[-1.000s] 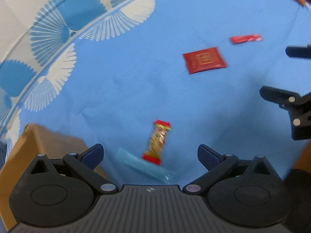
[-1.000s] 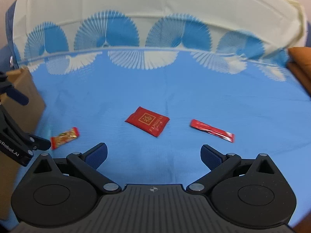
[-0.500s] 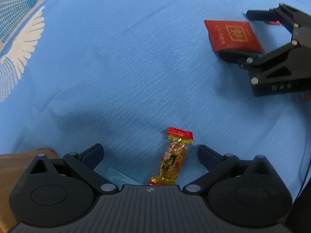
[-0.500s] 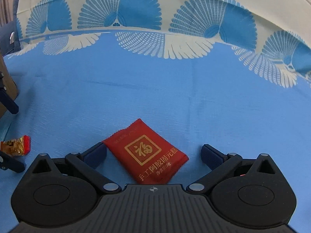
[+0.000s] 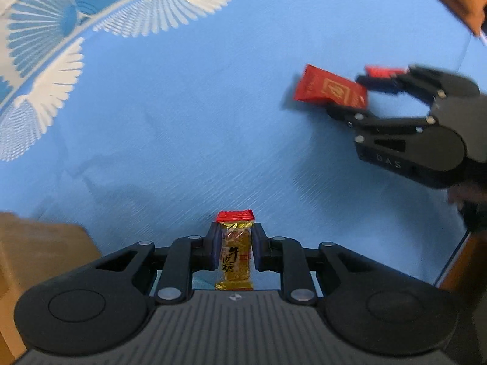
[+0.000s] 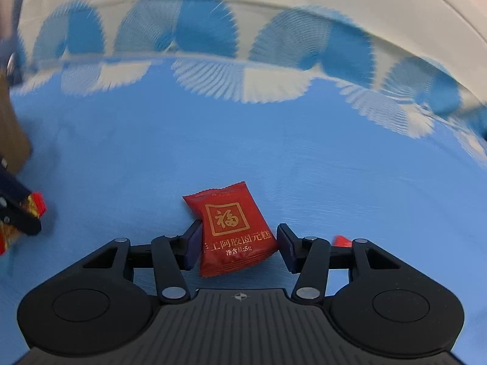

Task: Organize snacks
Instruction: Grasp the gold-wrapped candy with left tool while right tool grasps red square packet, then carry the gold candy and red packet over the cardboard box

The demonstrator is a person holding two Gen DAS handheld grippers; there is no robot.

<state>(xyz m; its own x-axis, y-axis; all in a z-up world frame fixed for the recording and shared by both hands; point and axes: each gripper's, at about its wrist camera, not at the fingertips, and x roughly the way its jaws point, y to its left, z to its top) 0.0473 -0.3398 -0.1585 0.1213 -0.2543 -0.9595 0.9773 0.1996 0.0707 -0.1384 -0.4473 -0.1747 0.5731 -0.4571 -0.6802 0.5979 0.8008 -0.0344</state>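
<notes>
Left gripper (image 5: 236, 245) clamped on a gold-wrapped candy (image 5: 236, 255) with red crimped ends, both blue finger pads (image 5: 215, 245) pressed against the wrapper's sides, the candy standing lengthwise between them with its red top edge poking out past the fingertips and its lower end tucked against the gripper body. Beneath and ahead, a blue tablecloth (image 5: 188, 127) with a white fan-pattern border along the far edge. At lower left, a brown cardboard box (image 5: 39, 252), just beside the gripper's left linkage. Right gripper (image 6: 239, 245) set narrow around a square red packet (image 6: 232, 231) printed with a gold character and a line of text; left pad touching the packet's edge, right pad (image 6: 284, 243) just beside the opposite corner, contact on that side not clear enough to tell. Packet tilted, far end angled up off the cloth in the left wrist view, where the same packet (image 5: 330, 89) juts from the tips of the right gripper (image 5: 347, 97) at the right of the frame. Just behind those tips, a thin red stick packet (image 5: 380, 71), partly hidden; a sliver of it (image 6: 342, 240) also behind the right finger linkage in the right wrist view. At that view's far left edge, the candy (image 6: 32, 206) held in the other gripper, blurred.
</notes>
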